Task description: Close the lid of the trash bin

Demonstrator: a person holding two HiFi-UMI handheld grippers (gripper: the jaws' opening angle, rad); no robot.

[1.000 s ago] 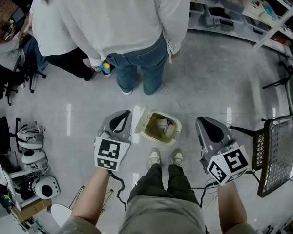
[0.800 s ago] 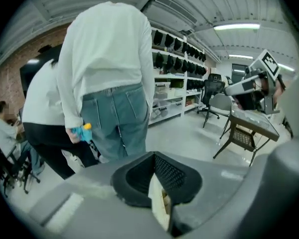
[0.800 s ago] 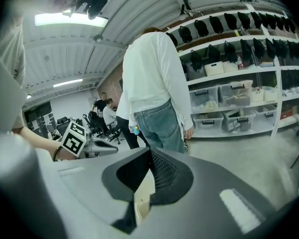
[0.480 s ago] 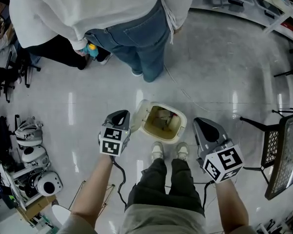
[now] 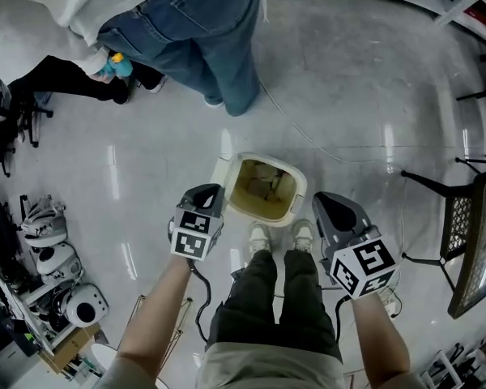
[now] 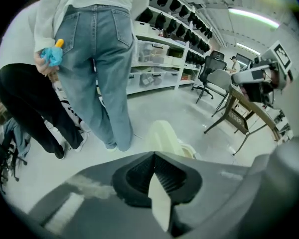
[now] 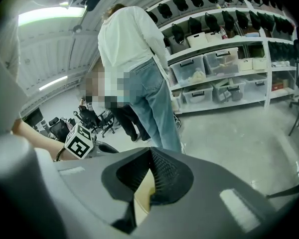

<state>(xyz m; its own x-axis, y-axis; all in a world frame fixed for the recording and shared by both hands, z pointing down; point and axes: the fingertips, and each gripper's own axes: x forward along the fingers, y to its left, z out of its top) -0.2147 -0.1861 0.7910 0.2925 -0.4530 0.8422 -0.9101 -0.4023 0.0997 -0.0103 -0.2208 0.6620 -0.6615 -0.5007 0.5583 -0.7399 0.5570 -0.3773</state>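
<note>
Trash bin (image 5: 269,215) at twelve o'clock from my shoes (image 5: 259,237), cream-coloured, standing on the floor (image 5: 364,96). Its lid (image 5: 222,171) is tipped up along the nine o'clock edge, so the inside is open to view from above.

My left gripper (image 5: 206,191) hovers at the bin's seven o'clock, just beside the lid, and in the left gripper view the lid rises right beyond the jaws. Whether they touch, I cannot tell. The jaws are pressed together on nothing. My right gripper (image 5: 324,201) hangs at the bin's four o'clock, near the rim but apart from it, with its jaws meeting too and nothing between them.

The floor is glossy grey with light streaks on it. Shelves (image 7: 224,59) of clear boxes line the far wall.

The count: one bin, one lid, two grippers. Two people stand at eleven o'clock, one in jeans (image 5: 202,31) and one in black trousers (image 5: 65,75). One black metal chair (image 5: 462,225) sits at three o'clock, well apart from the bin.
</note>
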